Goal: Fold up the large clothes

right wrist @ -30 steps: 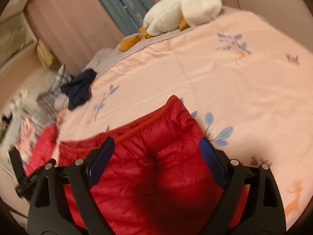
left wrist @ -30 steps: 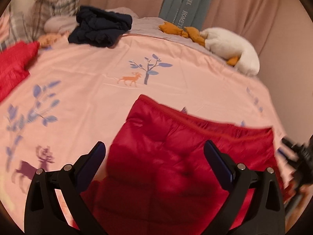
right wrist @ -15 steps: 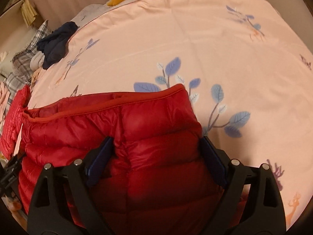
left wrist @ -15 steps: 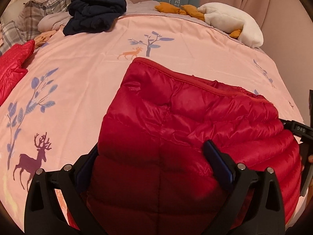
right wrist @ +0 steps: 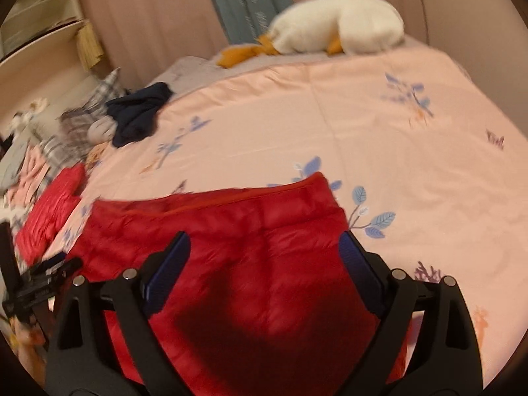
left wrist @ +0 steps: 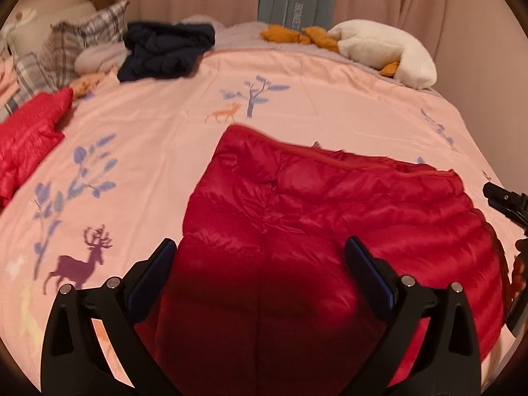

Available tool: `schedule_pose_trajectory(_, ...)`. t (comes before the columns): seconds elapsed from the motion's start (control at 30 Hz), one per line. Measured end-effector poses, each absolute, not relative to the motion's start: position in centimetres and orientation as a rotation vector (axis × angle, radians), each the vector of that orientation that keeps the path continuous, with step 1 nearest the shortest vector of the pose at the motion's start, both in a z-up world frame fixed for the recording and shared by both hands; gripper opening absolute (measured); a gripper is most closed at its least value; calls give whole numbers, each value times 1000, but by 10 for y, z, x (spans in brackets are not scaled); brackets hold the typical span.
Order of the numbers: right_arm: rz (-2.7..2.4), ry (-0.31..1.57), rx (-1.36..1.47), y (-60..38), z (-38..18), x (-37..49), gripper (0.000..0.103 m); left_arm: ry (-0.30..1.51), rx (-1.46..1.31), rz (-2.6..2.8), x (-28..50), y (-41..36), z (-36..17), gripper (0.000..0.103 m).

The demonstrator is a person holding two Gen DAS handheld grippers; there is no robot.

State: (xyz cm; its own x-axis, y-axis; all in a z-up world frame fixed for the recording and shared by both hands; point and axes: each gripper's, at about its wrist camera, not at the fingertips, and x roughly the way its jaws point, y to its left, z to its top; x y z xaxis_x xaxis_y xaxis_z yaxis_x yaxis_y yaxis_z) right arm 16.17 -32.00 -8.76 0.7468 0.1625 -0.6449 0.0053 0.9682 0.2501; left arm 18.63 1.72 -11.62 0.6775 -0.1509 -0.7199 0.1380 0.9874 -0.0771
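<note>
The red down jacket lies on the pink bed, spreading toward 12 o'clock beneath both spread, empty claws: left claw, right claw. A plush goose rests by the curtains.

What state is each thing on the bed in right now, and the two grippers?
Red puffer jacket: folded over, lying flat on bedspread.
Navy garment: crumpled heap.
Second red garment: unfolded, at bed edge.
Left gripper: open, empty.
Right gripper: open, empty.
</note>
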Motion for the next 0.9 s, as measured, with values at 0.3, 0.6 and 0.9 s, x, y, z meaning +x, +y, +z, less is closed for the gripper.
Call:
schedule_pose_trajectory(0.3,154,699,95,-277,-90,94,92,741,29,-216,130,-7,-105,102)
schedule_pose_trajectory(0.6,128,794,83,-266,-131,94,93,774,73,-229,122,-22,-136,102)
schedule_pose_trajectory(0.9,127,802,116,-269,-127,91,94,786,73,-220,116,-19,-135,102)
